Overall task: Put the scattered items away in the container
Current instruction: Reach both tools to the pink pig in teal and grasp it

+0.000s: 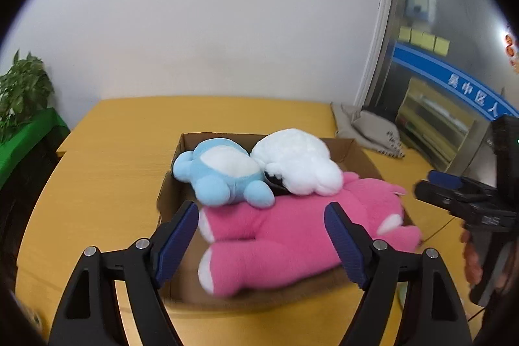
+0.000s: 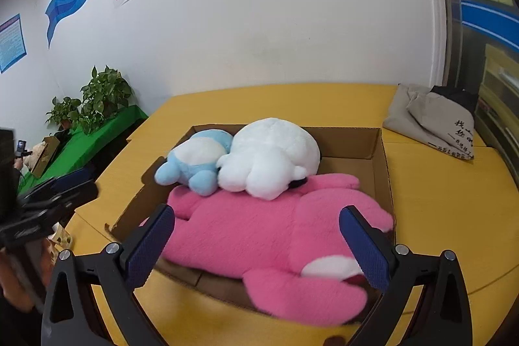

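Note:
A shallow cardboard box (image 1: 352,148) (image 2: 379,151) lies on the yellow table. In it lie a big pink plush (image 1: 292,235) (image 2: 259,235), a light blue plush (image 1: 220,174) (image 2: 194,157) and a white plush (image 1: 298,164) (image 2: 269,154). The blue and white ones rest partly on the pink one. My left gripper (image 1: 262,216) is open and empty, above the box's near end. My right gripper (image 2: 259,226) is open and empty, above the pink plush. The right gripper also shows at the right edge of the left wrist view (image 1: 454,190), and the left gripper at the left edge of the right wrist view (image 2: 55,190).
A grey folded cloth bag (image 1: 366,125) (image 2: 431,122) lies on the table's far right corner. Potted plants (image 2: 97,99) (image 1: 22,86) stand on a green-covered bench to the left. A white wall stands behind the table (image 1: 113,170), a glass door to the right.

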`<state>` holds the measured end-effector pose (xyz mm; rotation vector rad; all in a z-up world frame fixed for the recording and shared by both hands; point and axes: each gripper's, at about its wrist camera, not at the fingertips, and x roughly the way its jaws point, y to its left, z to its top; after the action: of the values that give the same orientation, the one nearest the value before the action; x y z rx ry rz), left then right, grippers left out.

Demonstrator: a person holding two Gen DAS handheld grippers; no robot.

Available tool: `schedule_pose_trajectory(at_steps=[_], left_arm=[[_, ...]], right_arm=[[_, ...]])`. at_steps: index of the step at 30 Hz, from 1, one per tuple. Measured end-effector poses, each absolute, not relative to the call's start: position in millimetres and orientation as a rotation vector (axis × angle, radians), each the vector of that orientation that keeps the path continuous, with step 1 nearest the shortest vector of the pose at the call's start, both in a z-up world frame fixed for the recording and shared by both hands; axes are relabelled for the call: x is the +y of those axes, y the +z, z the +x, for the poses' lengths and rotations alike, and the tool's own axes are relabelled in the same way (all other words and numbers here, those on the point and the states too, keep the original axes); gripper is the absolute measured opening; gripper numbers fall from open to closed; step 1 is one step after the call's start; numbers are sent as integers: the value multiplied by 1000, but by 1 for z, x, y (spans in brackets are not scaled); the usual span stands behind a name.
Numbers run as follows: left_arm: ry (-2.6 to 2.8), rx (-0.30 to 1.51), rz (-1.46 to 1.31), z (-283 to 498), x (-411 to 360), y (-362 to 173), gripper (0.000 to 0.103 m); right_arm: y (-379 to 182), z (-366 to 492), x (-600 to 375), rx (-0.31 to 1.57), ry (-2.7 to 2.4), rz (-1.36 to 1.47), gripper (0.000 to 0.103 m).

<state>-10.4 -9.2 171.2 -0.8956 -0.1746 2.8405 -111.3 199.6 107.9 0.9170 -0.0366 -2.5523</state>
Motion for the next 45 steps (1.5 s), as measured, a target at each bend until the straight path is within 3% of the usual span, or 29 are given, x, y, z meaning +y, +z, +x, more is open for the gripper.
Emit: schedule_pose_trajectory(at_steps=[11, 22, 33, 42, 43, 45], left_arm=[[2792, -222, -891, 79, 22, 161, 81], [2731, -222, -929, 98, 38, 149, 81], [2523, -354, -1035, 84, 62, 111, 81], [2270, -495, -1150, 47, 110, 55, 81], [2245, -498, -1165, 44, 116, 49, 81], [2202, -496, -1194, 36, 129, 38, 81]], right_arm=[[108, -15, 184, 101, -2601, 868, 103], [108, 32, 196, 141, -2634, 851, 103], [84, 50, 251, 69, -2627, 880, 103], [-3, 49, 333, 54, -2636, 1207, 103], [-14, 47, 332, 59, -2614, 1241, 101], [-32, 44, 327, 45, -2557, 1286, 87]])
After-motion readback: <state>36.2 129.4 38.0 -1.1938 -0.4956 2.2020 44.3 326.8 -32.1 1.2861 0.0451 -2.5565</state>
